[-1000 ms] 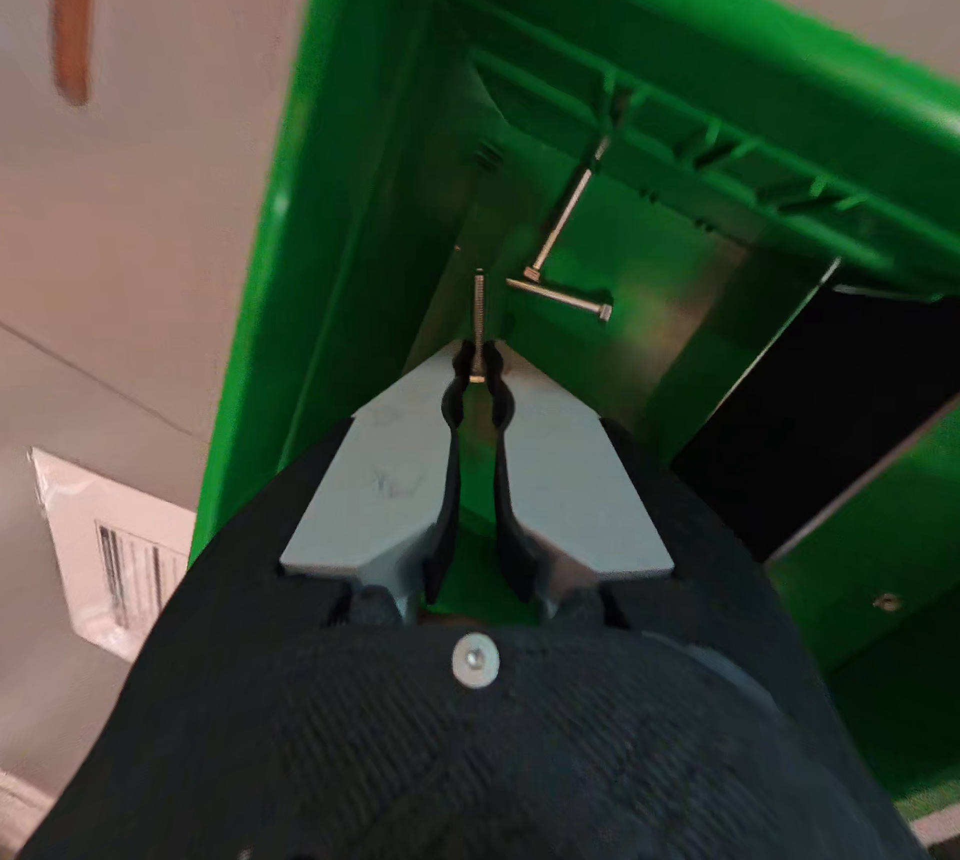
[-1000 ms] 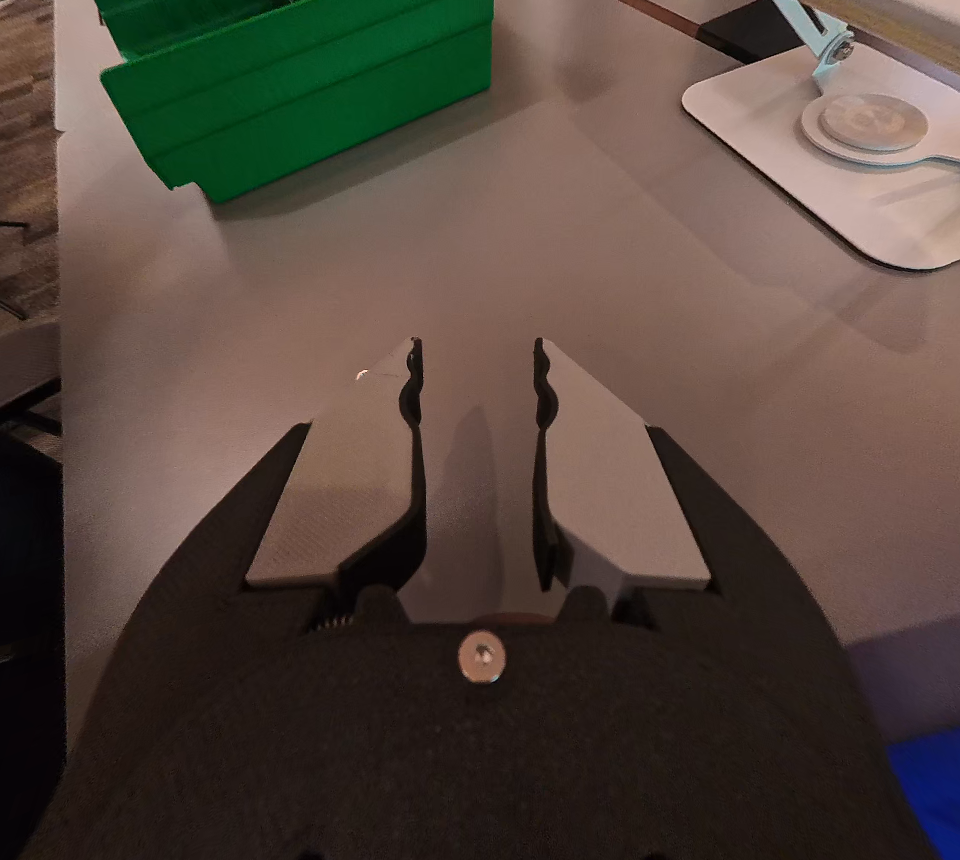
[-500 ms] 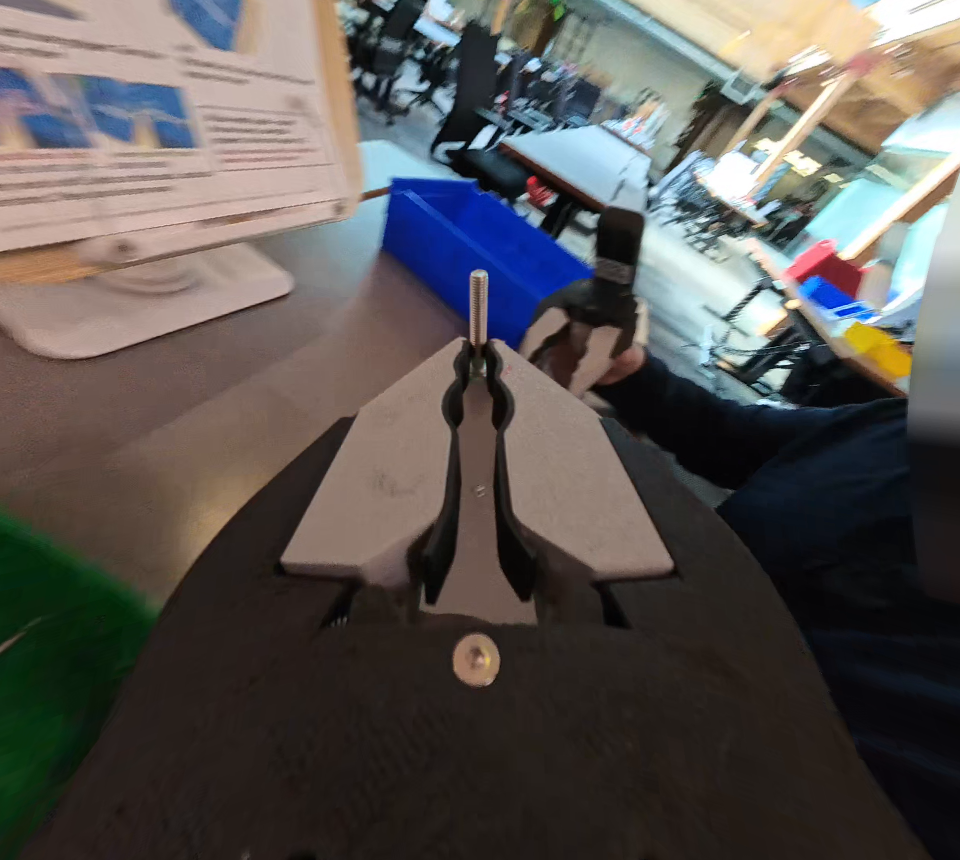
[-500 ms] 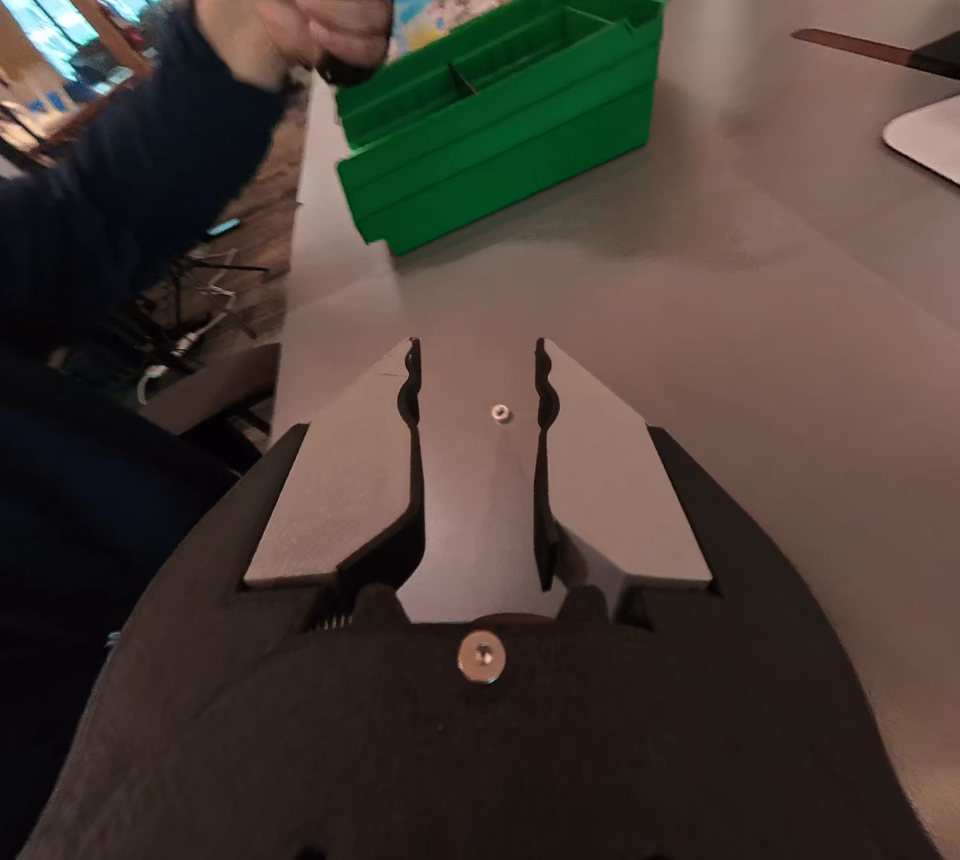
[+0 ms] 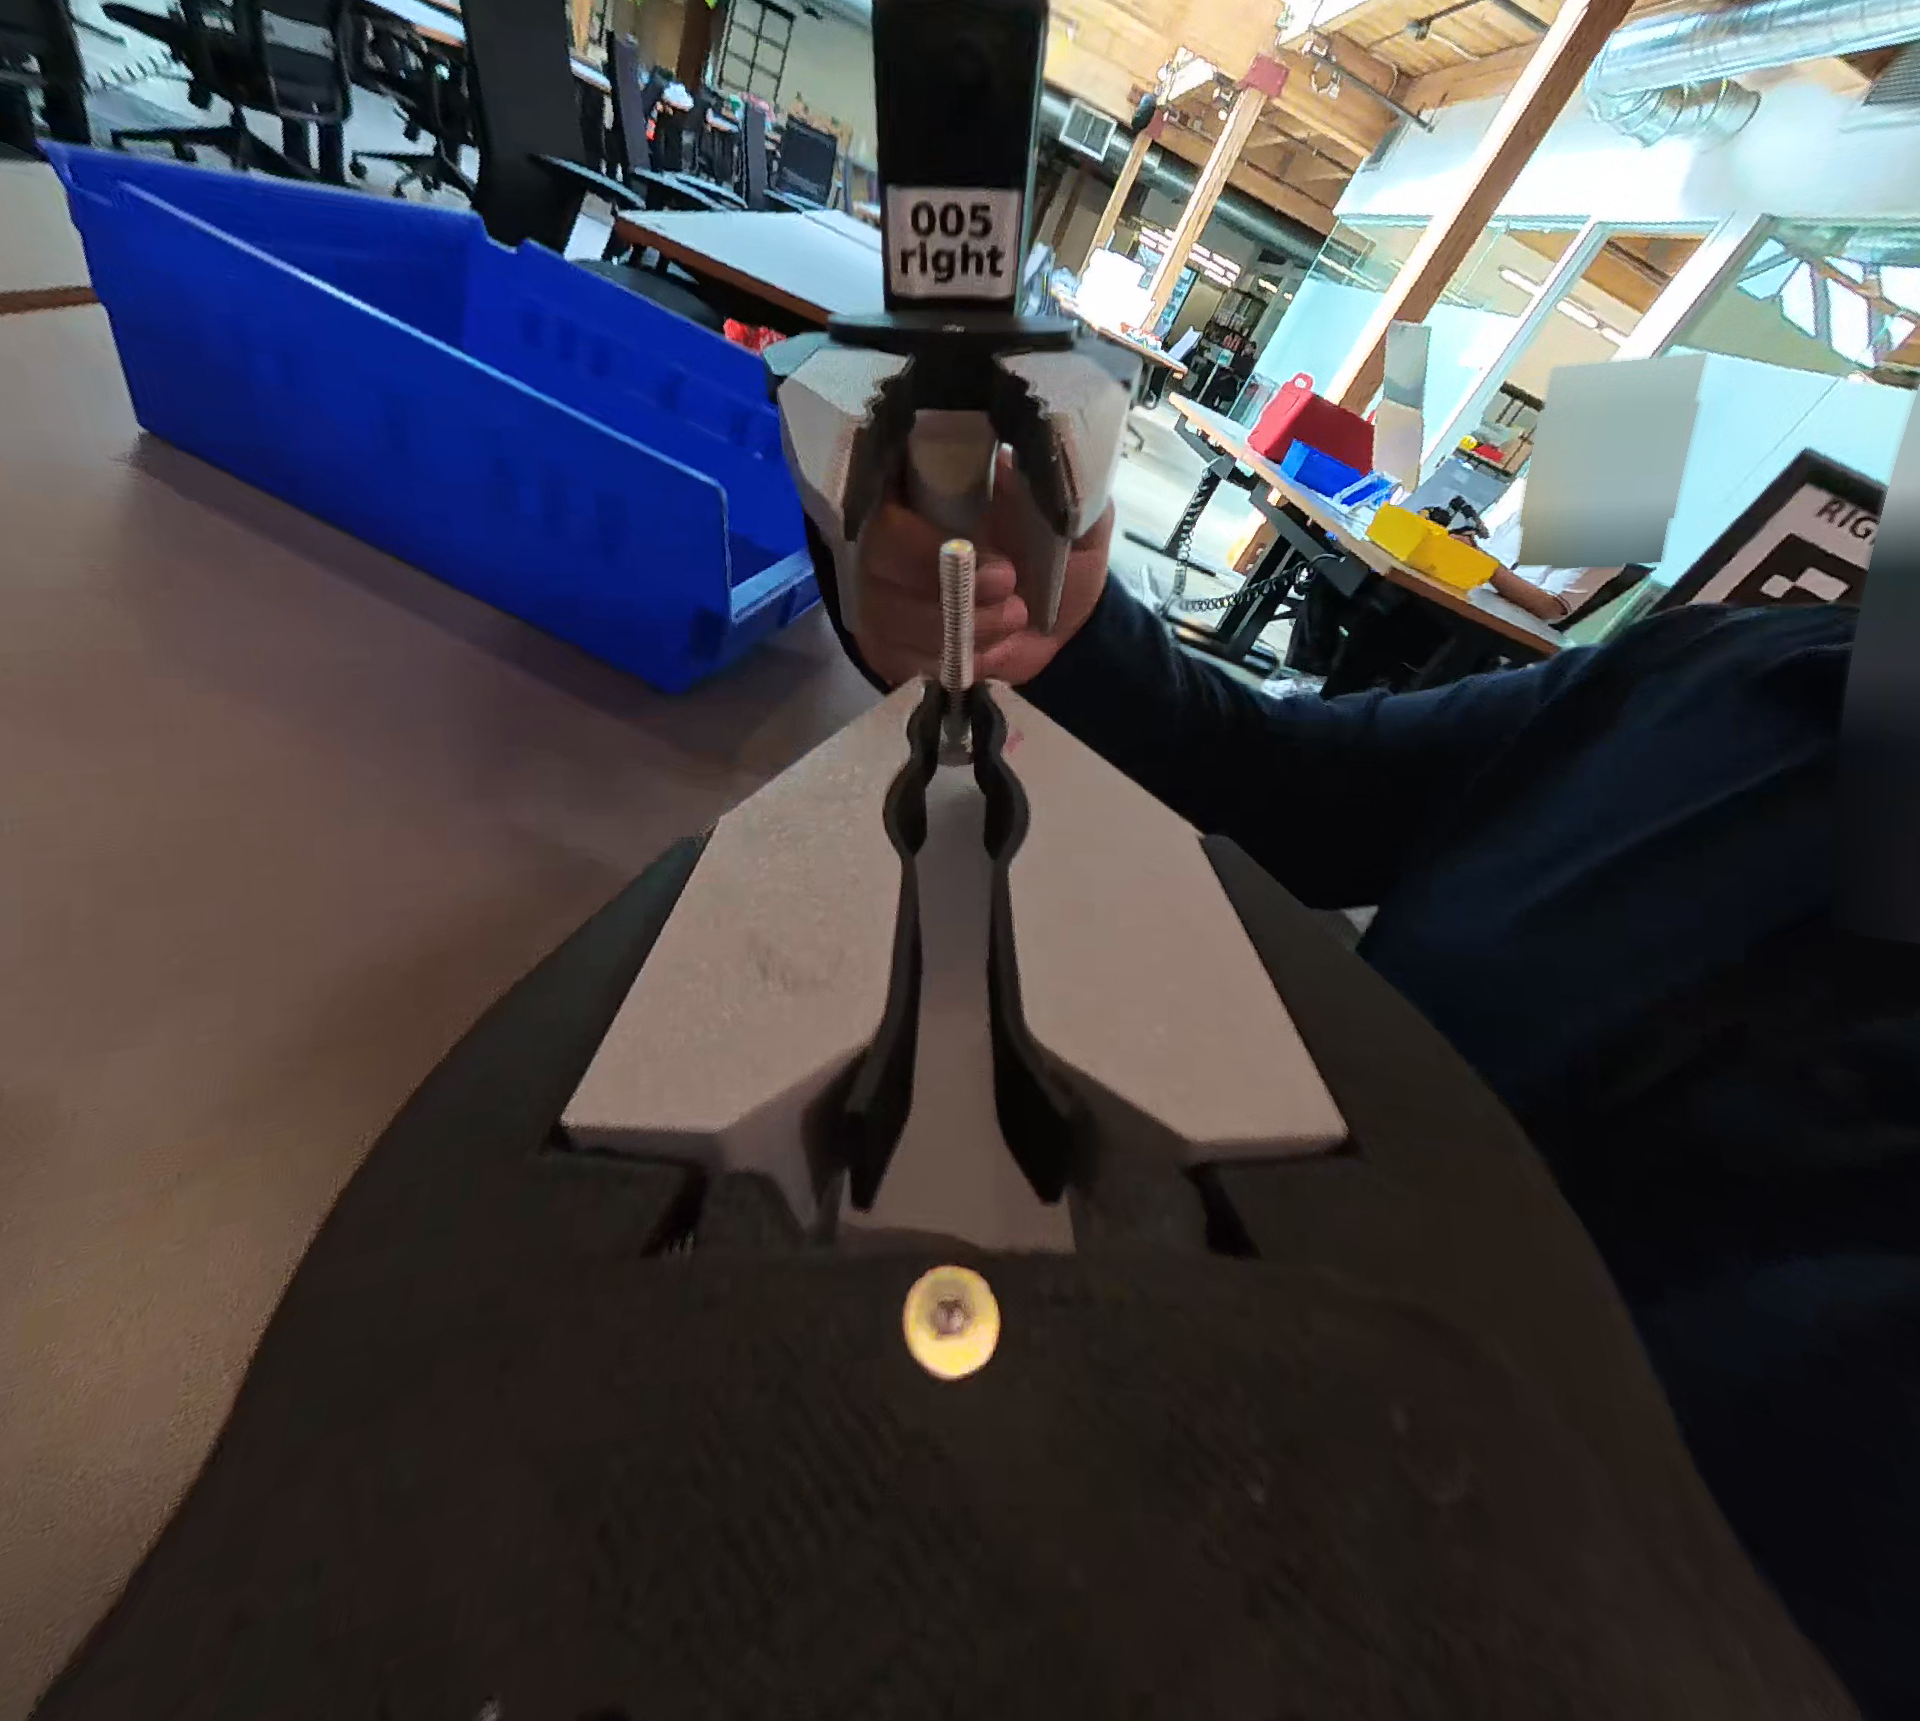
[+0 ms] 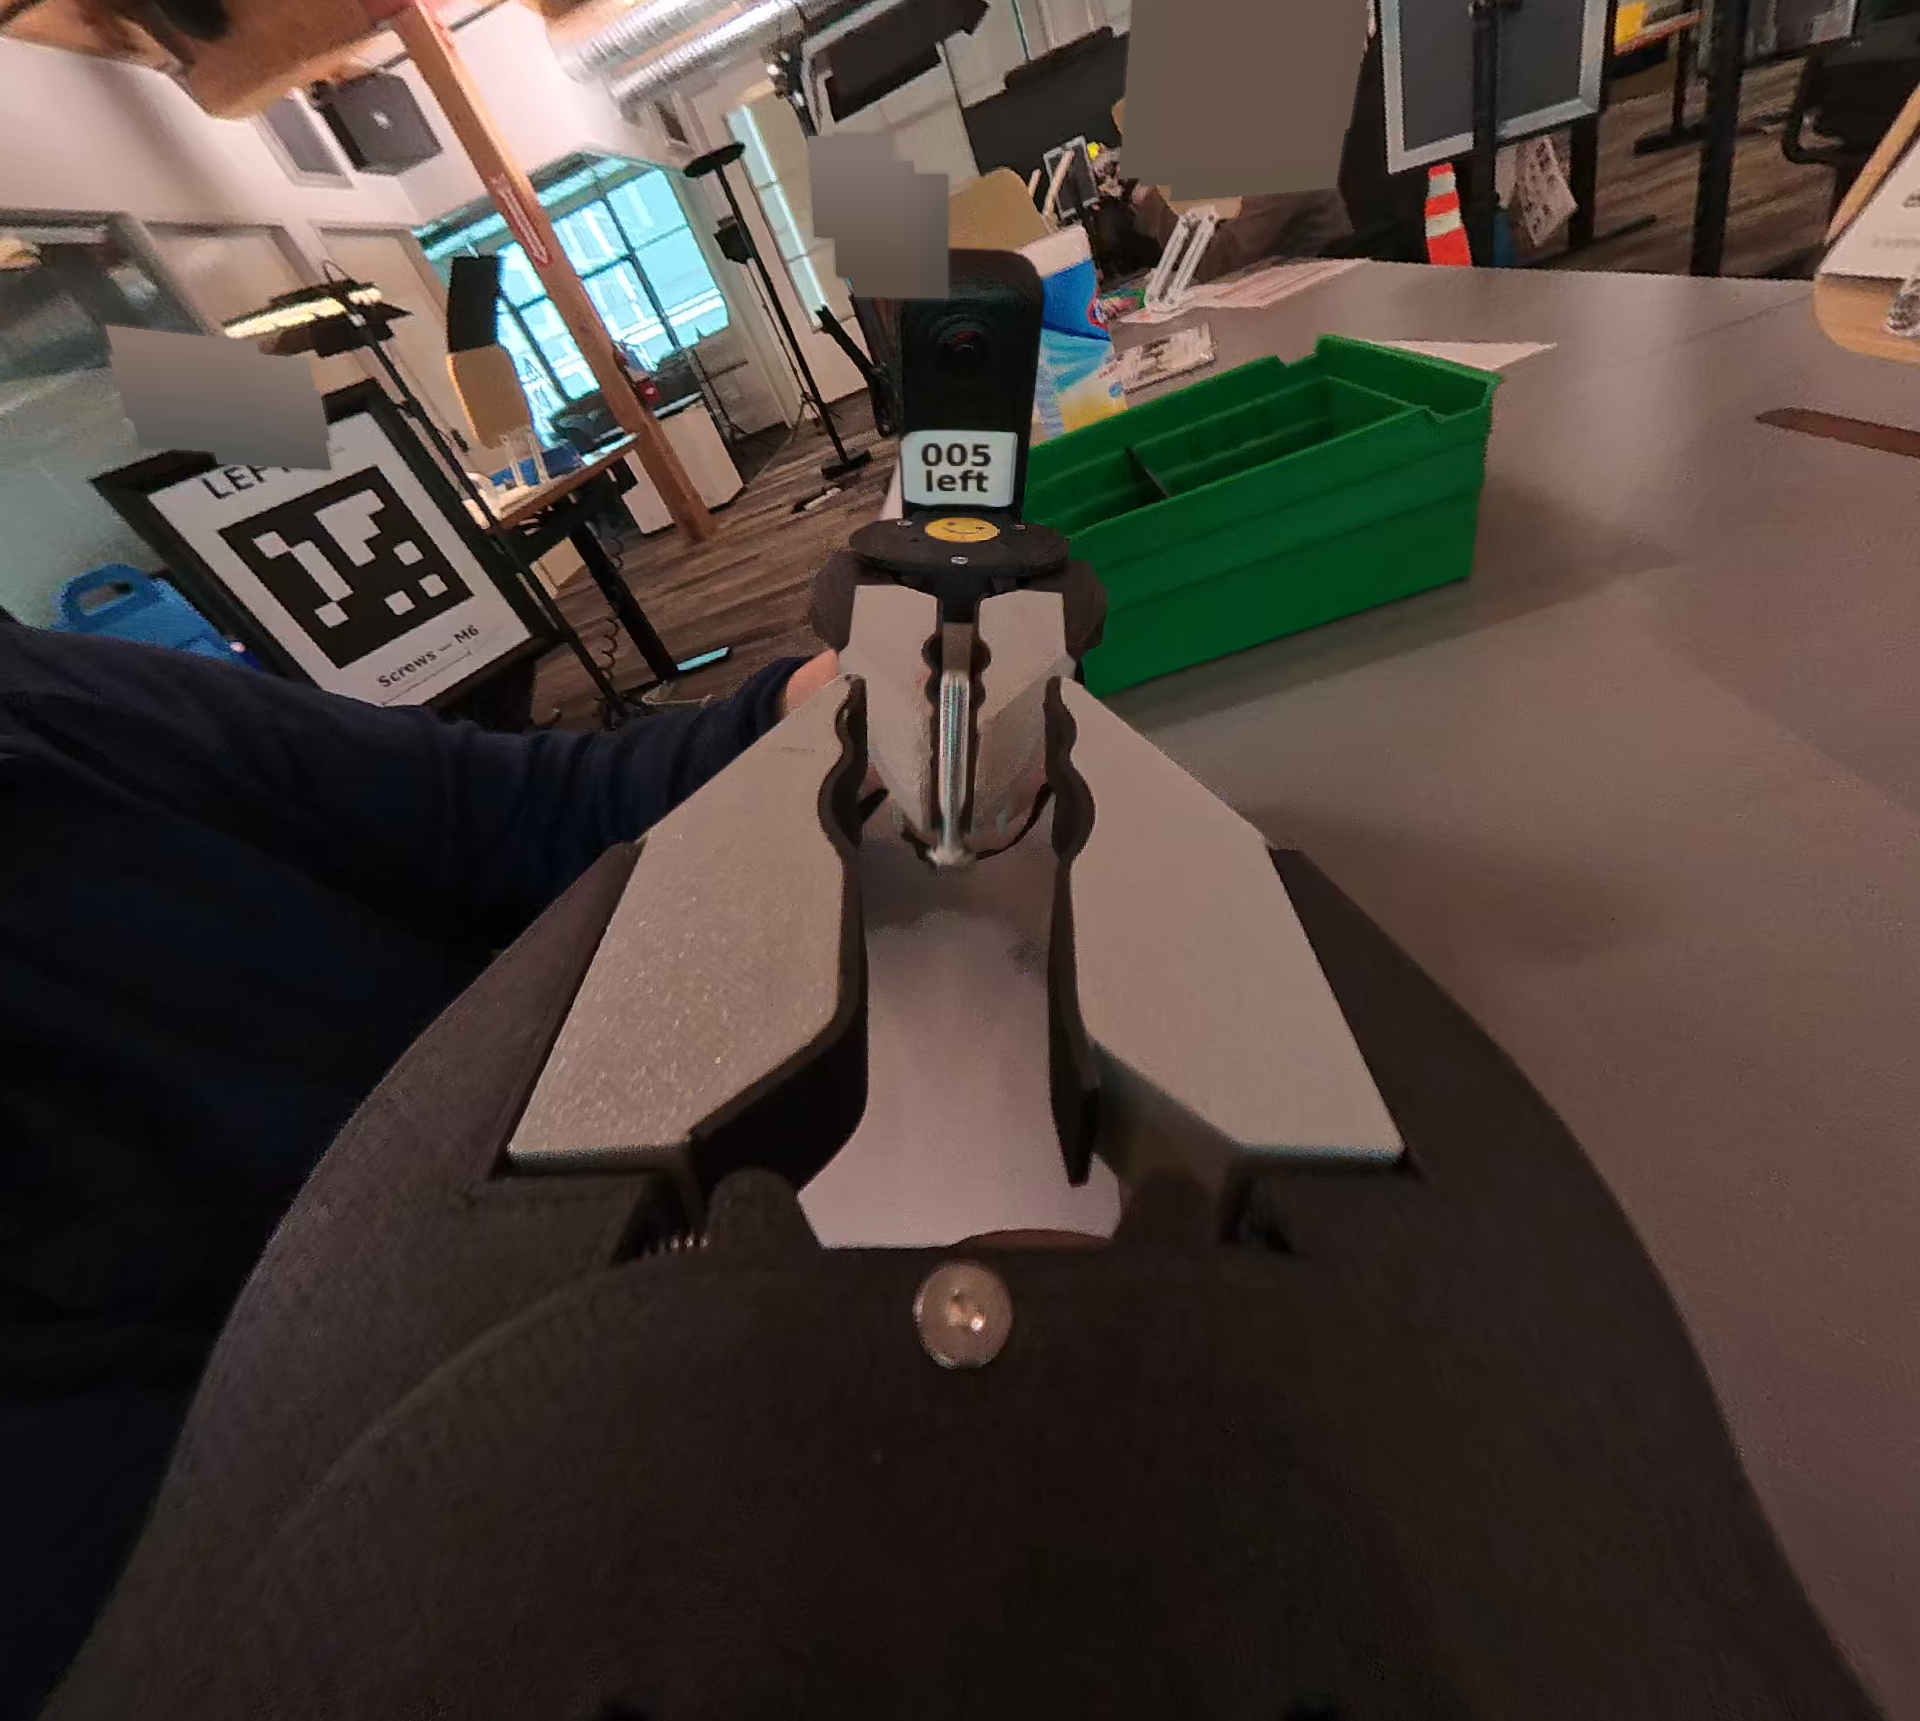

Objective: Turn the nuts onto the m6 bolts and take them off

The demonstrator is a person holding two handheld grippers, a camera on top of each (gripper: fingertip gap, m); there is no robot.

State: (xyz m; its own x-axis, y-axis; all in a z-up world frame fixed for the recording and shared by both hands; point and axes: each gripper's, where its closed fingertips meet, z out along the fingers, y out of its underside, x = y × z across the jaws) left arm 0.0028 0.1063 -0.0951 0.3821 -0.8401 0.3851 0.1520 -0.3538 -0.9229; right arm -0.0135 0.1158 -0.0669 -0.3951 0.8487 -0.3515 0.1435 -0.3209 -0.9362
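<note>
My left gripper (image 5: 956, 721) is shut on the head end of a silver M6 bolt (image 5: 956, 611). The threaded shank points forward, straight at my right gripper (image 5: 956, 487). The right gripper faces it a short way off, open and empty. In the right wrist view my right gripper (image 6: 954, 736) is open, and the tip of the bolt (image 6: 952, 778) lies between its fingertips without touching them. The left gripper (image 6: 956, 674) shows behind the bolt. Both are held in the air above the grey table (image 6: 1558, 840). No nut is in view.
A blue bin (image 5: 416, 404) stands on the table behind the right gripper. A green divided bin (image 6: 1268, 476) stands behind the left gripper. A dark sleeve (image 6: 364, 788) is at the left. A marker board (image 6: 343, 559) stands off the table. Both grippers' tips are close together, under 4 cm apart.
The left gripper lifted the bolt out of the green bin and swung round to face the right gripper. The right gripper rose from the table, and the small nut seen between its fingers is out of view.
</note>
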